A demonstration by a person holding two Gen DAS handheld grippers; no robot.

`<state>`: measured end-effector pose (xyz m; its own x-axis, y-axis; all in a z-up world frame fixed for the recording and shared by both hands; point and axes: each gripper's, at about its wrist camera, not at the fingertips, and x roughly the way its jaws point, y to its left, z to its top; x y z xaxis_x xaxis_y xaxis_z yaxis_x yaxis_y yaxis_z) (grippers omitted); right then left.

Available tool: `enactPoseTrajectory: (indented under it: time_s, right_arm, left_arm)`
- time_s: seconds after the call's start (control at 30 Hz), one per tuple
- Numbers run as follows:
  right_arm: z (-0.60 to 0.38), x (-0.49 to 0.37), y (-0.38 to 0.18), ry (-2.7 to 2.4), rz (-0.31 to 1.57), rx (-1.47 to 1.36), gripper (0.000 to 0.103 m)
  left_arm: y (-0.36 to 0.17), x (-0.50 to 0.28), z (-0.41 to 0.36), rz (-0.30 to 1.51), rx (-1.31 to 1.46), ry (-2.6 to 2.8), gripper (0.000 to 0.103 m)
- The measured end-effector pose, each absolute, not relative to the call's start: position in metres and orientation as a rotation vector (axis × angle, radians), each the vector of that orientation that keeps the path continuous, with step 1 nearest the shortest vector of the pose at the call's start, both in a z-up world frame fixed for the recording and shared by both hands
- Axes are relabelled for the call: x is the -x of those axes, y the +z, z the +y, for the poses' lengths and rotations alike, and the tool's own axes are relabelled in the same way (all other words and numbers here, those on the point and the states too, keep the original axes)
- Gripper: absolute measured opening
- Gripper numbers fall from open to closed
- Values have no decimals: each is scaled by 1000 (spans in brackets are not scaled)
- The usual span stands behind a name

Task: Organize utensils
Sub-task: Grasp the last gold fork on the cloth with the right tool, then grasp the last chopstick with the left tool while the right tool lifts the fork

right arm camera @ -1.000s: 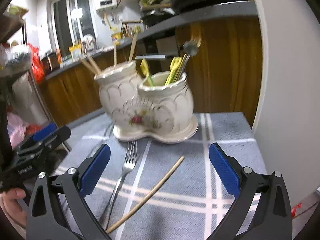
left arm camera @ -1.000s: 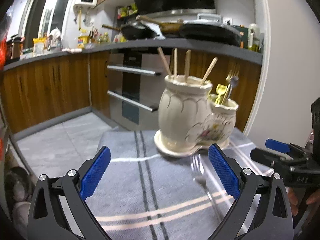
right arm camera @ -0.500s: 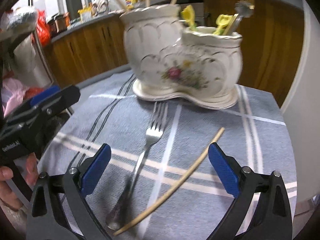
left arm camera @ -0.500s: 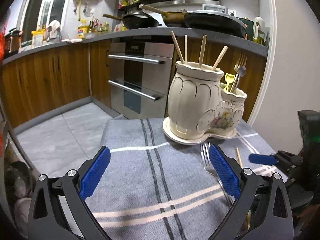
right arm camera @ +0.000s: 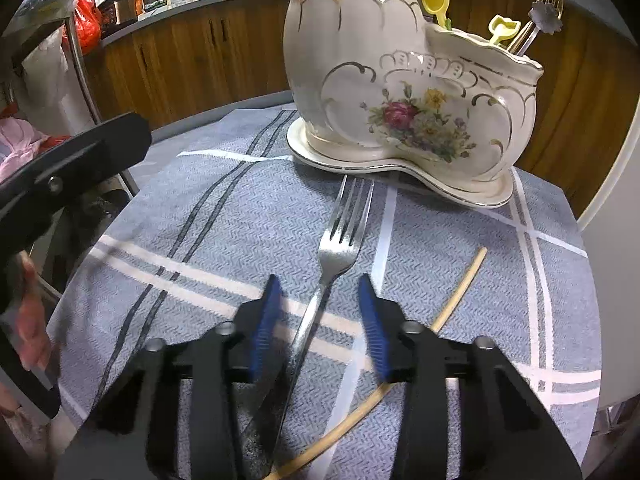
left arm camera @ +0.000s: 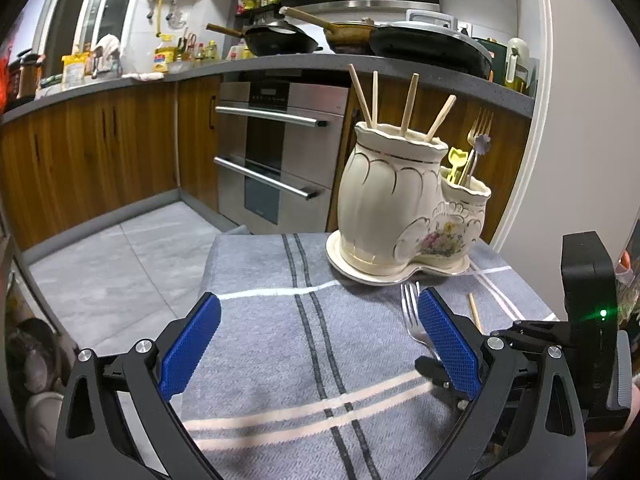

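A silver fork (right arm camera: 340,248) lies on the grey striped cloth (right arm camera: 224,220), tines toward the cream ceramic utensil holder (right arm camera: 408,92). My right gripper (right arm camera: 320,312) is low over the fork's handle, its jaws partly closed on either side of it with a gap still showing. A wooden chopstick (right arm camera: 460,292) lies to the fork's right. The holder (left arm camera: 400,208) has chopsticks in its tall part and small forks in its low part. My left gripper (left arm camera: 316,340) is open and empty above the cloth. The fork (left arm camera: 412,316) shows beside its right finger.
The cloth covers a small round table with edges close on all sides. A white wall (right arm camera: 616,200) is to the right. An oven (left arm camera: 276,152) and wooden kitchen cabinets stand beyond, with pans on the counter.
My right gripper has dropped down to the fork's handle and its jaws have narrowed around it. My left gripper has drawn back a little and stays open.
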<state>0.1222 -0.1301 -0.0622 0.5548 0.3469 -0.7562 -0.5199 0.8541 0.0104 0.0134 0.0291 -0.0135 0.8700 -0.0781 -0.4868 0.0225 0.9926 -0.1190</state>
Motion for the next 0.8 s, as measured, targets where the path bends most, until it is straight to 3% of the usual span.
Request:
enactPoseTrajectory:
  time_s: [0.23, 0.4, 0.8]
  right_arm:
    - [-132, -121, -61, 524, 838, 198, 11]
    - [-138, -129, -59, 572, 865, 100, 5]
    - [-179, -110, -12, 633, 727, -60, 5]
  left_arm:
    - [-13, -13, 29, 512, 111, -56, 98]
    - [-12, -13, 29, 519, 127, -64, 98]
    - [-5, -10, 25, 555, 174, -58, 98]
